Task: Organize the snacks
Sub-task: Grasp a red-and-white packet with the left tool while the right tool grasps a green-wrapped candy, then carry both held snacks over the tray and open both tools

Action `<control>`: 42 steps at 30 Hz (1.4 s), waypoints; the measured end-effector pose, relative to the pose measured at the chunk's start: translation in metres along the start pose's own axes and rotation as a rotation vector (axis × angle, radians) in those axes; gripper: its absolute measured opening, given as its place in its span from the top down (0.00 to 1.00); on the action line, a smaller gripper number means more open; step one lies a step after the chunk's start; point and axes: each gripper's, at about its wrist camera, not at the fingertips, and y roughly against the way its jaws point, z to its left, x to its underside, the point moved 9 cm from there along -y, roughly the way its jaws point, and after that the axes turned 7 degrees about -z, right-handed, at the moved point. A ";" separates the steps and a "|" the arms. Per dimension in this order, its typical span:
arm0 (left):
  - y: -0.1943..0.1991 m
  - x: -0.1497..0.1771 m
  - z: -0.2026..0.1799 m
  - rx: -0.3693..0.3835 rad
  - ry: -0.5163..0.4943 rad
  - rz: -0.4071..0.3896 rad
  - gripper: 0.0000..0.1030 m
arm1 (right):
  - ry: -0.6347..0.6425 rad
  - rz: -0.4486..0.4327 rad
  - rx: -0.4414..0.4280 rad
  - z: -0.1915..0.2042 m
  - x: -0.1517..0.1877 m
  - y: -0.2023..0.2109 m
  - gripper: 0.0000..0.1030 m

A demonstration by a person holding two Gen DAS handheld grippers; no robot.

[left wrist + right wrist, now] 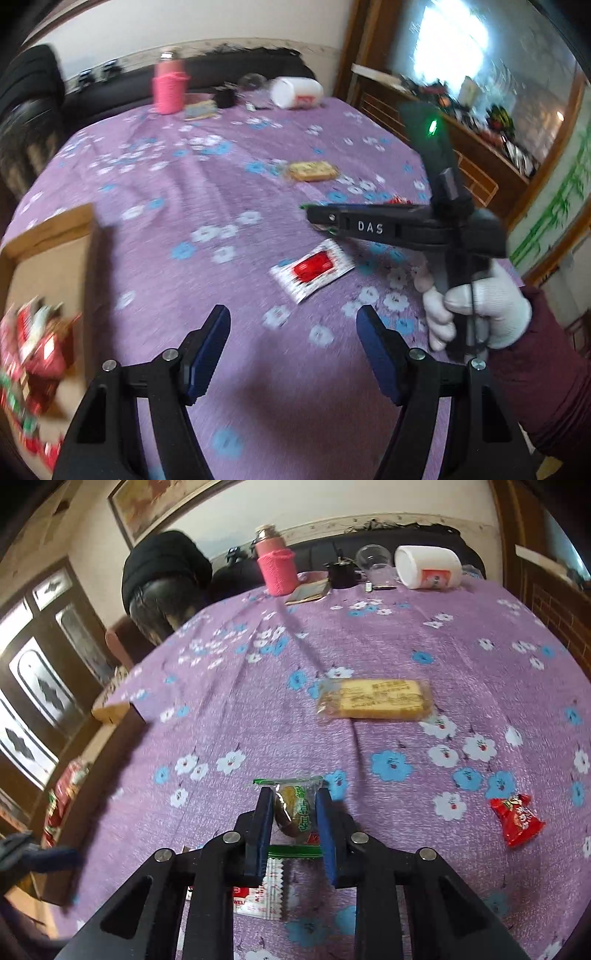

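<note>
Holding a green snack (295, 808) between our right gripper (294, 812) pads at lower centre of the right view, we keep it above the purple cloth (406, 635). Our left gripper (293, 328) stands wide and empty, low in the left view. A box (48, 236) of snacks sits at that frame's left edge; a red-and-white packet (314, 269) lies mid-frame, a cake bar (375, 699) and red candy (517, 818) right of centre in the right view.

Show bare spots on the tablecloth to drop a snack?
Free: the wide stretch between the cardboard box and the yellow cake bar. Crowded: far edge around the pink bottle and white jar; near side has the red-white packet.
</note>
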 end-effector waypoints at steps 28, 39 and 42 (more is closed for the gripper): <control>0.032 -0.019 0.033 -0.044 0.102 -0.115 0.73 | -0.170 -0.048 -0.097 -0.019 -0.009 0.012 0.80; 0.147 0.010 0.135 -0.180 0.289 -0.298 0.73 | -0.151 -0.064 -0.026 -0.011 -0.006 0.014 0.80; 0.157 0.023 0.156 -0.184 0.342 -0.318 0.73 | -0.153 -0.072 -0.069 0.012 -0.005 0.026 0.79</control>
